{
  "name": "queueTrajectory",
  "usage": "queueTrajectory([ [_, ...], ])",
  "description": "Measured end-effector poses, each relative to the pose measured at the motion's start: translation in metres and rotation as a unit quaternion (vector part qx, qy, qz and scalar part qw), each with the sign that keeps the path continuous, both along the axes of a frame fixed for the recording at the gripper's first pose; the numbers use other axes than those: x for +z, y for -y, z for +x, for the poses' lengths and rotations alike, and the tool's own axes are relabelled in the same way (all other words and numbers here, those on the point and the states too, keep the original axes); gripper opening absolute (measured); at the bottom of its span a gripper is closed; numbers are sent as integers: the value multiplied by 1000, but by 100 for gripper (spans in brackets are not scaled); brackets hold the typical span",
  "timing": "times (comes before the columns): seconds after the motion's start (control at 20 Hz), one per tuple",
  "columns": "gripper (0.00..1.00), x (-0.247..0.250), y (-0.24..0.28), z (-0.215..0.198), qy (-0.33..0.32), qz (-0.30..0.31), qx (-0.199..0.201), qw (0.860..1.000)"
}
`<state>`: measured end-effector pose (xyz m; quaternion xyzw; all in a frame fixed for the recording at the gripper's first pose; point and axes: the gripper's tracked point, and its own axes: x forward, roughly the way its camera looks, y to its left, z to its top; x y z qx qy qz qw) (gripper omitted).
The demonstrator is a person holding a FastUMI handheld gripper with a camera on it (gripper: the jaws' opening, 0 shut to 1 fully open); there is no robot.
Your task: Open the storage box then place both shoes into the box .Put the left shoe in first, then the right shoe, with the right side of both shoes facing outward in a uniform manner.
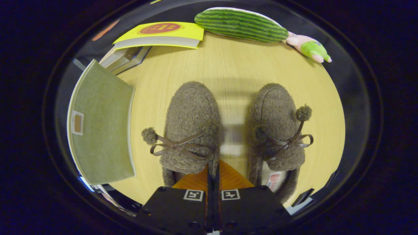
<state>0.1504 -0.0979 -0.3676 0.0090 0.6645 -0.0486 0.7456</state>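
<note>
On the pale table [235, 65] two shoes [191, 127] lie side by side, toes far, ready for lifting; the box [101, 124] sits left, lid closed. The claw [213, 173], pressed together and empty, hovers near them.

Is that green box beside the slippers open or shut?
Shut: the green box's flat lid lies closed on top. The tongs are shut above the left slipper.
</note>
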Motion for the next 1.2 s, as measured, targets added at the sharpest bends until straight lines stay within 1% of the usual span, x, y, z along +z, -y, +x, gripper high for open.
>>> queueTrajectory([
  [0.1,7,6,-8,-3,0,21,-21,1000],
  [0.15,6,11,-13,-2,4,30,-22,999],
  [0.3,6,24,-13,-4,5,25,-23,999],
  [0.5,6,42,-23,-5,8,43,-29,999],
  [0.65,7,58,-28,-1,19,37,-28,999],
  [0.85,6,82,-50,3,29,52,-34,998],
  [0.95,6,92,-60,5,34,57,-28,997],
  [1.1,7,109,-71,11,48,49,-15,998],
  [1.2,7,122,-81,14,56,52,-15,997],
])
